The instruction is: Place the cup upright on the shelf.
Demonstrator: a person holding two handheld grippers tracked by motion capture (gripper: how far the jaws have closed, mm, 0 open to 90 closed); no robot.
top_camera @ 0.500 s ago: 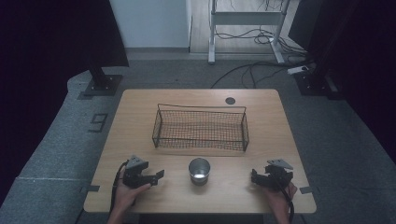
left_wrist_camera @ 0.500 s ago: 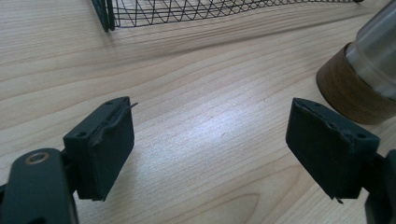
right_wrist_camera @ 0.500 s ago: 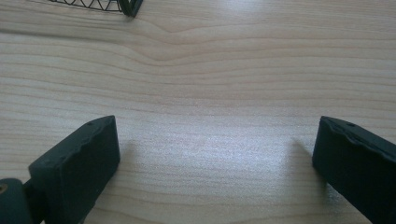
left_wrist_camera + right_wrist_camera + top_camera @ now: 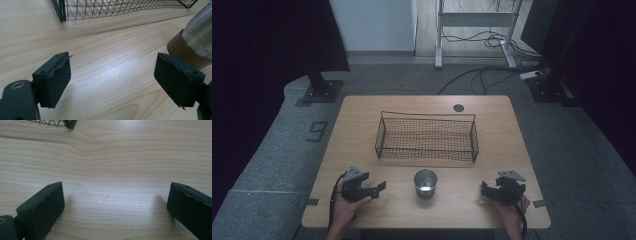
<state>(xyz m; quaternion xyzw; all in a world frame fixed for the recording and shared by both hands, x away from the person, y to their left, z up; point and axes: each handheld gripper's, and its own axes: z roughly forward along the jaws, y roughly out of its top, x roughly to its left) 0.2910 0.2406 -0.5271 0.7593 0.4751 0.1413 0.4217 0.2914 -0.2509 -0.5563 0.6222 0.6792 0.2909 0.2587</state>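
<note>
A steel cup (image 4: 425,182) with a brown base stands near the table's front edge, midway between both hands; the left gripper view catches its side (image 4: 197,37) at the right. My left gripper (image 4: 379,188) rests on the table to the cup's left, open, jaws wide apart over bare wood (image 4: 112,80). My right gripper (image 4: 483,190) sits to the cup's right, also open with nothing between its jaws (image 4: 113,205). A black wire basket (image 4: 427,136) stands behind the cup in the middle of the table, with nothing inside it.
The wooden table (image 4: 362,120) has a round cable hole (image 4: 458,107) at the back right. The basket's near corner (image 4: 61,11) rises ahead of the left gripper, and another corner (image 4: 71,124) ahead of the right. Grey carpet surrounds the table.
</note>
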